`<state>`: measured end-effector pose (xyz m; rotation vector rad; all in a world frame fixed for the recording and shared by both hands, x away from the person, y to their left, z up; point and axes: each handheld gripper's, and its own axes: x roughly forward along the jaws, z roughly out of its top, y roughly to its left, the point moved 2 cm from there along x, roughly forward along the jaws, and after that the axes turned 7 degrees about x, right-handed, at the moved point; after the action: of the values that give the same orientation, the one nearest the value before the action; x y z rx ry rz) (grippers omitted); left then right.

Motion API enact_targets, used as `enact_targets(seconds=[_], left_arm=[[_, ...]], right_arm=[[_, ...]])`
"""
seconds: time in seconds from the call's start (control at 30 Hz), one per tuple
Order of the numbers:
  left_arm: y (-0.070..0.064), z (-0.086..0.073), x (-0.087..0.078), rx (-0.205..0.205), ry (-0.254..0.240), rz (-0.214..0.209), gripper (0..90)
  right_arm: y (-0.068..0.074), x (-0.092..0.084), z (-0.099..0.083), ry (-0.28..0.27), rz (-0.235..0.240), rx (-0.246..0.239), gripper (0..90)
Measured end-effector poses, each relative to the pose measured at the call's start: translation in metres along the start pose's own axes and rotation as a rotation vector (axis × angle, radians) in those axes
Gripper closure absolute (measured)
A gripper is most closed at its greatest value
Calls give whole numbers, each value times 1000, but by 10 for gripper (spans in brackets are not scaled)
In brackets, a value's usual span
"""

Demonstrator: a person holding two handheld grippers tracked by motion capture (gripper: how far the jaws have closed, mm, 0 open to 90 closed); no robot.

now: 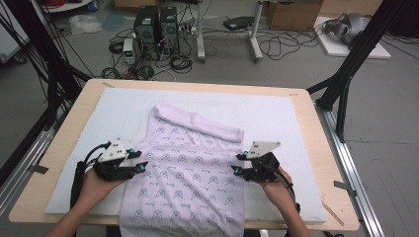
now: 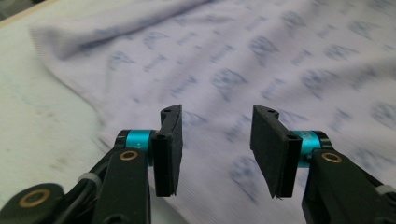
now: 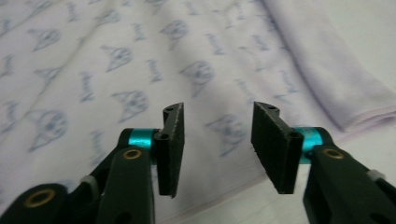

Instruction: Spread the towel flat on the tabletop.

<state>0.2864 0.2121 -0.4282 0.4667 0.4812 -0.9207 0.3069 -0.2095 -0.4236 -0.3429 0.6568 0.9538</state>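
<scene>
Soft ribbed lilac garment [image 1: 185,168] — faint blue print — on pale felt mat [image 1: 276,113]

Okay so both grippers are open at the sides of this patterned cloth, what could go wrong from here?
1. The patterned cloth hangs over the near edge of the table; its weight may drag it off.
2. Left gripper and right gripper stand open with nothing between the jaws; closing unevenly could skew the cloth.
3. The far end is bunched into a thick fold, so wrinkles may stay.

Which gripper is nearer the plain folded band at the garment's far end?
Right. The right gripper sits at the garment's right edge just below the band; the left gripper is at the left edge, farther from it.
</scene>
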Motion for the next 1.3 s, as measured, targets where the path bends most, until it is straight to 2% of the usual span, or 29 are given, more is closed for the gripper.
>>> enact_targets(seconds=[0.03, 0.1, 0.17, 0.2, 0.23, 0.27, 0.3, 0.33, 0.37, 0.47, 0.53, 0.57, 0.67, 0.73, 0.77, 0.8, 0.83, 0.87, 0.9, 0.93, 1.0, 1.03, 1.1, 1.13, 1.17, 1.2, 1.23, 1.27, 1.3], left_arm=[[-6, -3, -1, -2, 1, -22, 499], [-18, -10, 0, 23, 16, -75, 493], [-26, -17, 4, 25, 48, -128, 502], [-28, -20, 7, 9, 70, -164, 530], [-31, -23, 9, 0, 86, -184, 599], [-33, -23, 8, 1, 68, -168, 652], [-35, -23, 7, -8, 67, -197, 780], [-37, -23, 6, 4, 71, -186, 859], [-40, -23, 5, 12, 75, -187, 872], [-46, -25, -5, 33, 84, -212, 881], [-55, -29, -15, 43, 85, -230, 881], [-60, -32, -20, 50, 86, -242, 882], [-81, -36, -38, 78, 60, -317, 882], [-93, -33, -49, 113, 31, -375, 878], [-96, -31, -51, 124, 16, -370, 865], [-97, -28, -50, 131, 13, -352, 805], [-94, -26, -46, 136, 33, -322, 719], [-89, -25, -41, 130, 42, -300, 672], [-84, -24, -36, 104, 36, -280, 627], [-79, -24, -31, 96, 42, -271, 598], [-71, -24, -21, 85, 58, -234, 591], [-68, -24, -16, 78, 69, -228, 590], [-66, -27, -9, 88, 89, -234, 630], [-65, -28, -9, 82, 67, -236, 695], [-66, -29, -11, 83, 63, -245, 814], [-67, -30, -12, 87, 62, -248, 868], [-68, -31, -15, 82, 65, -265, 877], [-71, -33, -19, 77, 68, -301, 882], [-76, -34, -25, 90, 67, -319, 883]], right_arm=[[5, 0, -3, 0, 19, 0, 522], [13, 4, -11, -3, 83, 8, 514], [18, 10, -18, 36, 110, -3, 520], [21, 14, -21, 57, 133, -7, 546], [24, 17, -23, 78, 169, -18, 591], [28, 21, -25, 106, 193, -38, 630], [31, 21, -25, 88, 193, -56, 738], [33, 21, -25, 98, 229, -63, 819], [34, 21, -25, 106, 242, -69, 871], [41, 17, -27, 117, 268, -57, 879], [50, 13, -31, 117, 300, -53, 879], [56, 10, -34, 119, 303, -70, 879], [77, -4, -44, 143, 342, -86, 880], [91, -14, -50, 149, 397, -105, 879], [97, -19, -52, 140, 421, -112, 870], [100, -23, -51, 124, 410, -129, 812], [100, -24, -49, 104, 382, -130, 737], [95, -24, -46, 93, 358, -120, 724], [90, -21, -43, 89, 336, -110, 678], [84, -17, -40, 85, 296, -102, 631], [73, -7, -35, 105, 254, -88, 621], [68, -2, -34, 113, 238, -79, 620], [61, 8, -32, 135, 239, -79, 651], [59, 11, -32, 119, 248, -69, 723], [58, 12, -32, 119, 253, -58, 763], [57, 12, -32, 118, 269, -60, 853], [59, 11, -34, 119, 289, -61, 875], [61, 9, -35, 117, 296, -74, 881], [65, 7, -37, 135, 344, -69, 883]])
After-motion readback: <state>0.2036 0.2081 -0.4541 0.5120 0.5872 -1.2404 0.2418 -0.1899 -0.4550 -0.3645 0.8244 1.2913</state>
